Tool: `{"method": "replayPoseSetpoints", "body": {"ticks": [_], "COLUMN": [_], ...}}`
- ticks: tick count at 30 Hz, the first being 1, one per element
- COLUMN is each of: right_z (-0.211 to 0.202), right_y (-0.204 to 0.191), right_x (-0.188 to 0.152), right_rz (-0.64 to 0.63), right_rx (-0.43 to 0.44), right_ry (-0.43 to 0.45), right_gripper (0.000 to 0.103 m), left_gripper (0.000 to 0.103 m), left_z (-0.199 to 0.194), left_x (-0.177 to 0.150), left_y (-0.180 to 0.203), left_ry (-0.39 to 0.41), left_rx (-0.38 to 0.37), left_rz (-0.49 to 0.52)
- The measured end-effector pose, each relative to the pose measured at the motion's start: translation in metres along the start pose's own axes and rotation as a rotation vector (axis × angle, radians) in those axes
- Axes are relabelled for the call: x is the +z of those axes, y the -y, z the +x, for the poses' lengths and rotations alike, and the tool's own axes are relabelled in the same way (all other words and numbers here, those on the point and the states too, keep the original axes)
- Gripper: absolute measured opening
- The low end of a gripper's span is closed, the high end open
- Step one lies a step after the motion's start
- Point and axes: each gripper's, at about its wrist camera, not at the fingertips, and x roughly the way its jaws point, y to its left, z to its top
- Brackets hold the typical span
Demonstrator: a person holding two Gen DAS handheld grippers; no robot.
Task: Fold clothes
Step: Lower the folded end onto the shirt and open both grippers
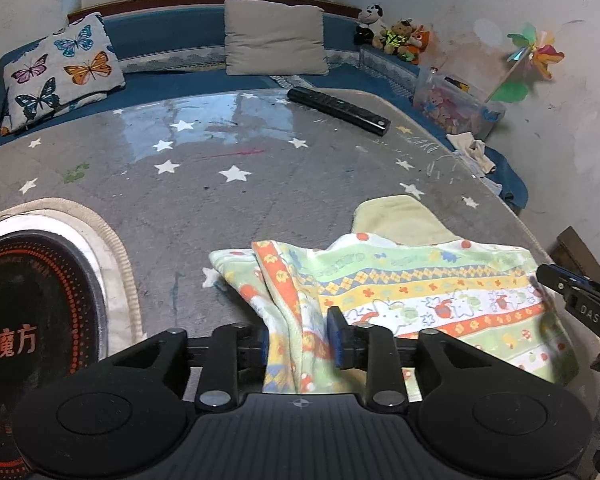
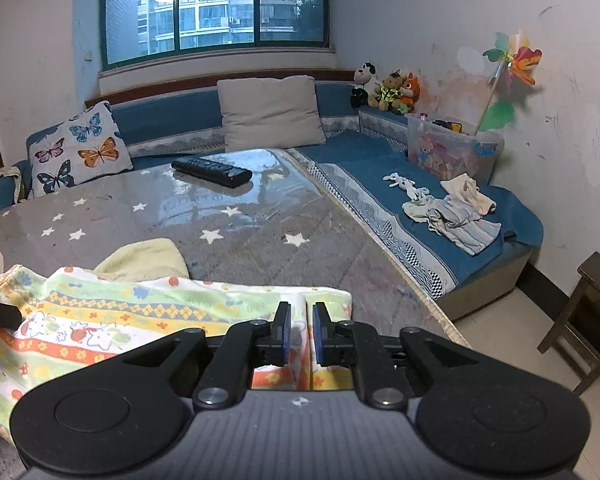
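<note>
A child's patterned garment (image 1: 428,292), green, orange and yellow stripes with cartoon prints, lies on the grey star-print table (image 1: 220,208). A pale yellow cloth (image 1: 400,220) lies under its far edge. My left gripper (image 1: 298,336) is shut on a bunched fold of the garment's left side. My right gripper (image 2: 300,332) is shut on the garment's right edge (image 2: 180,312), near the table's right edge. The right gripper's tip also shows in the left wrist view (image 1: 572,292). The yellow cloth shows in the right wrist view (image 2: 144,260).
A black remote (image 1: 338,110) lies at the table's far side. A round induction cooker (image 1: 32,312) on a mat sits at the left. A blue sofa (image 2: 440,208) with pillows, loose clothes (image 2: 456,216) and a toy box (image 2: 452,148) wraps around. A wooden stool (image 2: 584,320) stands right.
</note>
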Motion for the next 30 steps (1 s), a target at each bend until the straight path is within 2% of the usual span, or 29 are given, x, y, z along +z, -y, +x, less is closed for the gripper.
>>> {"method": "replayPoseSetpoints", "body": {"ticks": [2, 5, 7, 8, 9, 11, 16, 18, 24, 30], "right_z": [0.000, 0.001, 0.003, 0.003, 0.004, 0.006, 0.013, 0.016, 0.030, 0.042], "right_y": [-0.001, -0.005, -0.008, -0.010, -0.012, -0.017, -0.034, -0.040, -0.053, -0.055], "right_x": [-0.002, -0.002, -0.003, -0.004, -0.004, -0.004, -0.004, -0.003, 0.002, 0.009], "right_rz": [-0.001, -0.006, -0.009, -0.008, -0.007, -0.011, -0.025, -0.024, -0.006, 0.025], "right_rx": [0.007, 0.020, 0.035, 0.043, 0.052, 0.063, 0.084, 0.092, 0.125, 0.126], "right_ry": [-0.003, -0.010, -0.019, -0.024, -0.029, -0.035, -0.049, -0.050, -0.060, -0.065], "right_gripper": [0.013, 0.026, 0.027, 0.031, 0.041, 0.046, 0.044, 0.037, 0.026, 0.026], "left_gripper": [0.038, 0.043, 0.047, 0.050, 0.052, 0.053, 0.055, 0.055, 0.055, 0.058], "left_z": [0.001, 0.001, 0.001, 0.001, 0.001, 0.000, -0.003, -0.004, -0.002, -0.001], "left_x": [-0.001, -0.002, -0.002, -0.002, -0.002, -0.002, -0.003, -0.004, -0.004, -0.007], "left_y": [-0.003, -0.007, -0.009, -0.010, -0.011, -0.014, -0.021, -0.023, -0.028, -0.034], "left_ry": [-0.002, -0.003, -0.003, -0.003, -0.001, 0.000, 0.011, 0.015, 0.014, 0.008], "left_rx": [0.008, 0.021, 0.026, 0.032, 0.038, 0.045, 0.061, 0.065, 0.077, 0.085], "left_rz": [-0.003, -0.011, -0.014, -0.015, -0.017, -0.021, -0.025, -0.025, -0.022, -0.029]}}
